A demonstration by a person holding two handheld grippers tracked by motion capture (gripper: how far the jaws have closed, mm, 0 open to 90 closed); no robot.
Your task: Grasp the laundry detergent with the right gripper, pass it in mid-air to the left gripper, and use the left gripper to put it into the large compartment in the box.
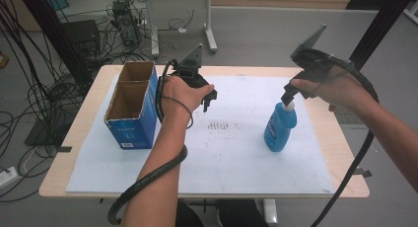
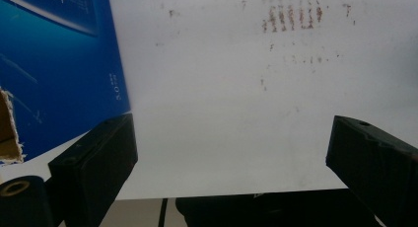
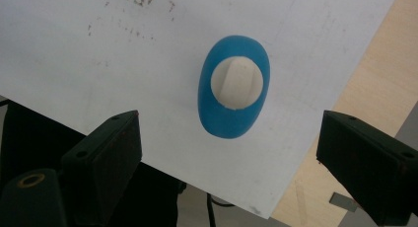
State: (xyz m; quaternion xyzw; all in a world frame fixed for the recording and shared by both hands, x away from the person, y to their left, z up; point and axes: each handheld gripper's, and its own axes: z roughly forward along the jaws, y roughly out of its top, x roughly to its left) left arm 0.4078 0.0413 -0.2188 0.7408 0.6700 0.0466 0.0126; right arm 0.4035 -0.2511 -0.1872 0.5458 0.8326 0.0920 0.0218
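A blue bottle (image 1: 280, 126) with a white cap stands upright on the white sheet (image 1: 231, 153) at the right of the table. My right gripper (image 1: 290, 94) hovers directly above its cap, open; seen from above in the right gripper view, the bottle (image 3: 233, 86) sits between and beyond the two jaws, apart from them. An open blue cardboard box (image 1: 132, 104) stands at the left. My left gripper (image 1: 210, 99) hangs just right of the box over the bare sheet, open and empty; the box's blue side (image 2: 54, 64) fills the left of the left gripper view.
Brownish smudges (image 1: 220, 124) mark the middle of the sheet. The wooden table edge (image 1: 340, 138) runs past the sheet on the right. Cables and equipment (image 1: 123, 24) clutter the floor behind the table.
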